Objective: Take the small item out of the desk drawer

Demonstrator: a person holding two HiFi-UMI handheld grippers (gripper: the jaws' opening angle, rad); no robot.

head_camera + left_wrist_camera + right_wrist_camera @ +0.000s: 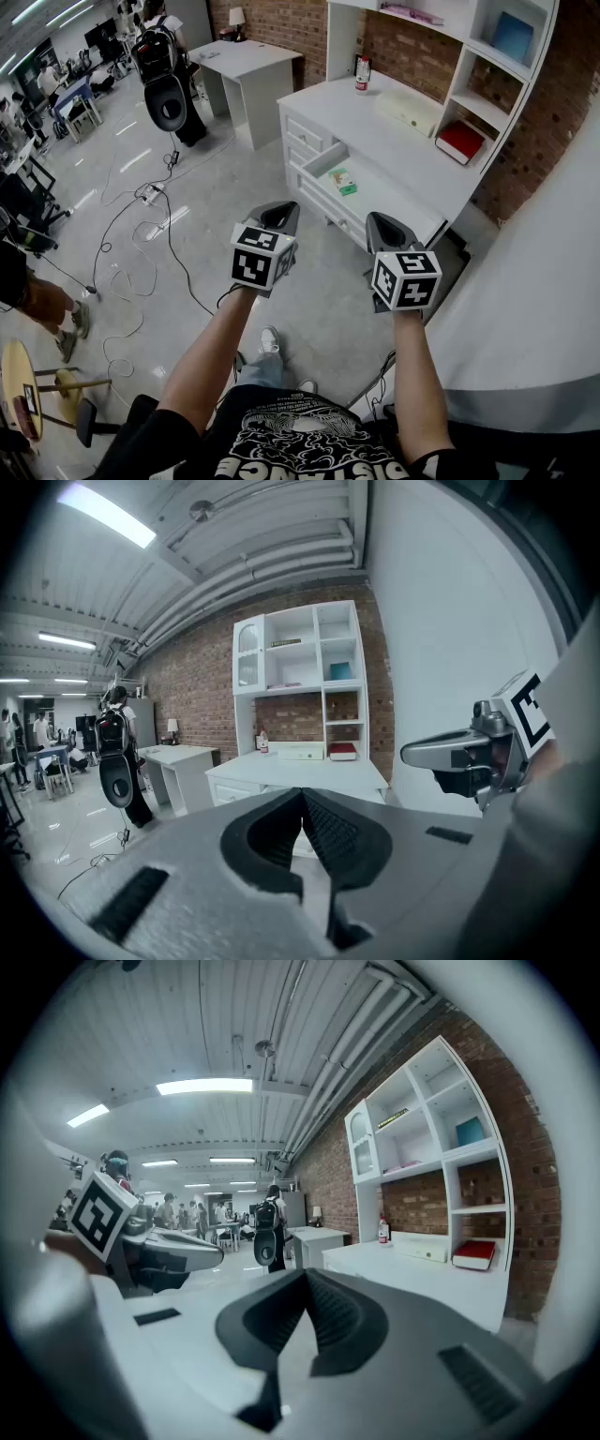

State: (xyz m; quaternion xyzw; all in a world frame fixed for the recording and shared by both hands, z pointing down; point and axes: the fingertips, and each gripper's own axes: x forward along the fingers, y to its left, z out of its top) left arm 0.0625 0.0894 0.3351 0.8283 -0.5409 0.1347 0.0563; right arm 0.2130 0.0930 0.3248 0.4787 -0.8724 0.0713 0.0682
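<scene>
The white desk (403, 150) stands ahead with its top drawer (322, 161) pulled open. A small green item (343, 181) lies inside the drawer. Both grippers are held side by side over the floor, short of the desk and pointing at it. My left gripper (279, 215) is shut with nothing in it, its jaws (302, 795) meeting at the tip. My right gripper (385, 226) is also shut and empty, the tips (306, 1275) touching. The drawer's inside does not show in either gripper view.
On the desk sit a red book (459, 141), a white box (409, 108) and a bottle (362, 74). A second white table (248, 61) and a person with a backpack (161, 56) are behind. Cables (141, 234) cross the floor at left. A white wall (544, 281) is close on the right.
</scene>
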